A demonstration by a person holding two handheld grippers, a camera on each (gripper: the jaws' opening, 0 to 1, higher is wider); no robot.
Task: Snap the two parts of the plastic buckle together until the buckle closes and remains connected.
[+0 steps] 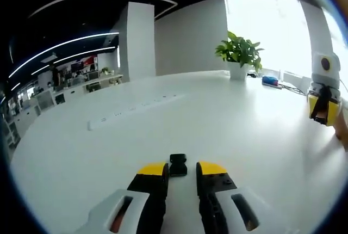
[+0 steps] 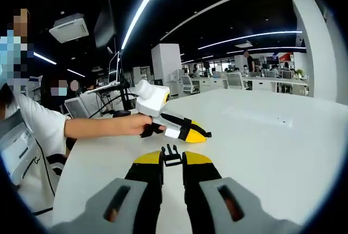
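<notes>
Big open-plan office here. The white worktop [image 1: 228,119] is huge and curved, with a long white power strip [image 1: 133,110] lying on it and a leafy potted plant [image 1: 239,54] near the far edge by a really bright window [image 1: 272,27]. White walls and a chunky square pillar [image 1: 138,41], dark ceiling with long LED light strips [image 2: 144,8] plus a ceiling AC unit [image 2: 69,27]. Desks, monitors and office chairs [image 2: 234,80] fill the back.

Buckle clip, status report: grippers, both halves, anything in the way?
Left gripper shut on socket half. Right gripper shut on pronged half. Halves apart, not yet mated. White table between them bare; power strip lies off to the side.
</notes>
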